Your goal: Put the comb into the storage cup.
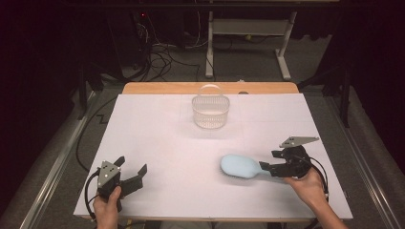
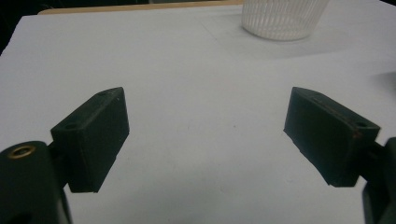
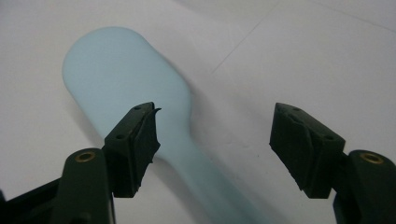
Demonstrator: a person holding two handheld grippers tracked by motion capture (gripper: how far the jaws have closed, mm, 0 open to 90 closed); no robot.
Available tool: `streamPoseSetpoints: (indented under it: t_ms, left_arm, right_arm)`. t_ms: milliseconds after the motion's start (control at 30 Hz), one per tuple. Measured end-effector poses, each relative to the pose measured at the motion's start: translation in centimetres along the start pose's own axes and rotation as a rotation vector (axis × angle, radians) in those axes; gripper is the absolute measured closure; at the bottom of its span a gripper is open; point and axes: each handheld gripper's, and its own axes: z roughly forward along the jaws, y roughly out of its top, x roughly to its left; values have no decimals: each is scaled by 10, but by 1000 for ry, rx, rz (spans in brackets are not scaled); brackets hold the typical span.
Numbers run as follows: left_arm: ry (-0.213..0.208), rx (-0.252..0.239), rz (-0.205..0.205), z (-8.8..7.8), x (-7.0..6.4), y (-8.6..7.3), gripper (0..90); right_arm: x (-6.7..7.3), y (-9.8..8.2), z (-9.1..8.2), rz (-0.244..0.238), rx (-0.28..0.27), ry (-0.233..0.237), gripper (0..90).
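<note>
Gripping hands are showing at the near edge of the white table (image 1: 157,143) in the high view, the left gripper (image 1: 131,171) resting wide and empty by the near left corner, the right gripper (image 1: 267,167) lying at the handle of the pale blue brush (image 1: 239,166) near the right edge, with a clear basket (image 1: 210,112) sitting toward the far edge. Looking along the left gripper (image 2: 205,133), its jaws are standing wide over bare table, the basket (image 2: 282,18) ahead. Looking along the right gripper (image 3: 212,140), its jaws are straddling the brush (image 3: 126,84) handle, one pad touching, the other standing clear.
</note>
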Motion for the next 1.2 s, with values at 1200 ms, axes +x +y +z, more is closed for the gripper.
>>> streamPoseSetpoints:
  t_ms: [1200]
  left_arm:
    - [4, 5, 0, 1, 0, 0, 148]
  right_arm:
    - [3, -4, 14, -51, 239, 11, 387]
